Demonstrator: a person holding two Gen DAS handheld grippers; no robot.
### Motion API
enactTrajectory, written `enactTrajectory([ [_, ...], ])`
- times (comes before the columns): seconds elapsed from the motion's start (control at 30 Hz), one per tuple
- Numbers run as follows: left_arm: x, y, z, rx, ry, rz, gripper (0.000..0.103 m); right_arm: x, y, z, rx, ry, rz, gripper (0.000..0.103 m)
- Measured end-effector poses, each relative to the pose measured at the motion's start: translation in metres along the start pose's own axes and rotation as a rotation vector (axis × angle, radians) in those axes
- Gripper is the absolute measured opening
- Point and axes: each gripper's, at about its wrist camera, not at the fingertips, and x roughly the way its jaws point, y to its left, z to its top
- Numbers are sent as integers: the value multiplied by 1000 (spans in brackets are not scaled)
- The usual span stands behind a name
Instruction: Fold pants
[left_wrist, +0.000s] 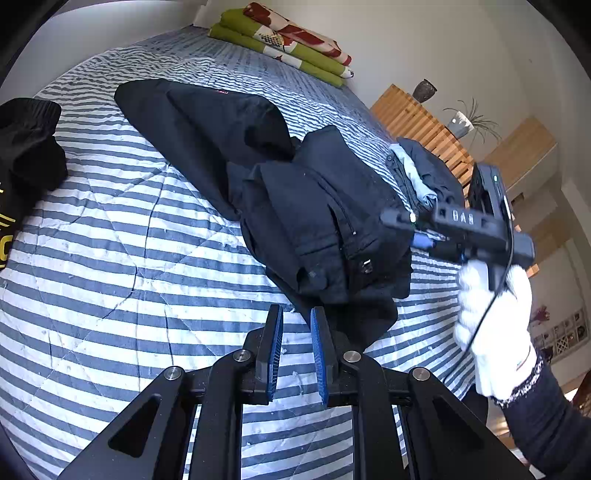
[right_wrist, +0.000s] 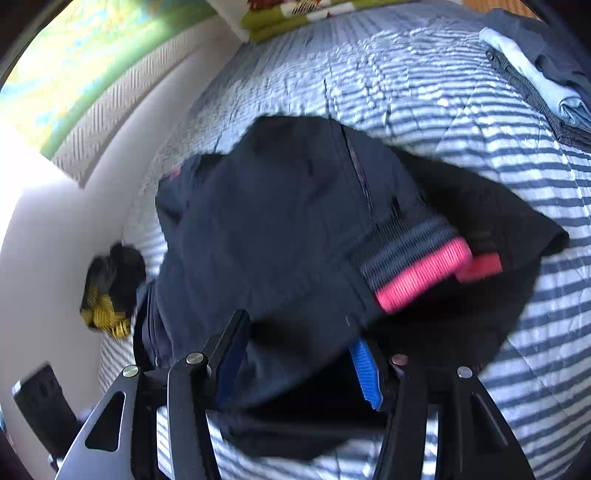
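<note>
1. Pants (left_wrist: 314, 218), dark and bunched into a loose, half-folded heap, lie on the striped quilt of the bed (left_wrist: 110, 258), seen from the left wrist. One part stretches flat toward the far end of the bed; the thicker part, with a pocket seam and a button, sits nearer.
2. The left tongs (left_wrist: 297, 325) hover just at the near edge of the heap, jaws a little apart with nothing between them.
3. In that same view a white-gloved hand (left_wrist: 491, 325) holds the right tongs (left_wrist: 400, 221) against the heap's right side; I cannot tell their jaws from here.
4. A folded green and red blanket (left_wrist: 291, 40) lies at the far end of the bed, another pile of folded clothes (left_wrist: 424, 173) by the right edge, and a black garment (left_wrist: 29, 147) at the left.
5. From the right wrist, blurred, the pants (right_wrist: 277, 229) fill the middle, a pink-edged waistband (right_wrist: 417, 273) showing.
6. The right tongs (right_wrist: 299, 365) stand apart with dark cloth lying between the jaws; I cannot tell if the pads press on it.
</note>
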Motion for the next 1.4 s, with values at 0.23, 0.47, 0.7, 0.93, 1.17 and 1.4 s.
enactTrajectory([
  [0.23, 15, -6, 5, 42, 18, 19, 17, -40, 17, 26, -20, -136, -18, 2],
  [0.47, 39, -15, 20, 22, 28, -29, 70, -125, 54, 50, -134, -318, -75, 2],
  [0.7, 91, -47, 26, -23, 61, -45, 76, -149, 72, 67, -175, -352, -137, 1],
  [0.93, 86, -30, 56, -171, -8, -121, 17, -169, 71, 74, -187, -367, -197, 1],
  [1.17, -14, 0, 88, -137, -163, -135, 16, -168, 139, 89, -301, -370, -207, 1],
  [1.4, -205, 57, 123, -144, -445, -60, 8, -178, 320, 81, -517, -400, -34, 1],
])
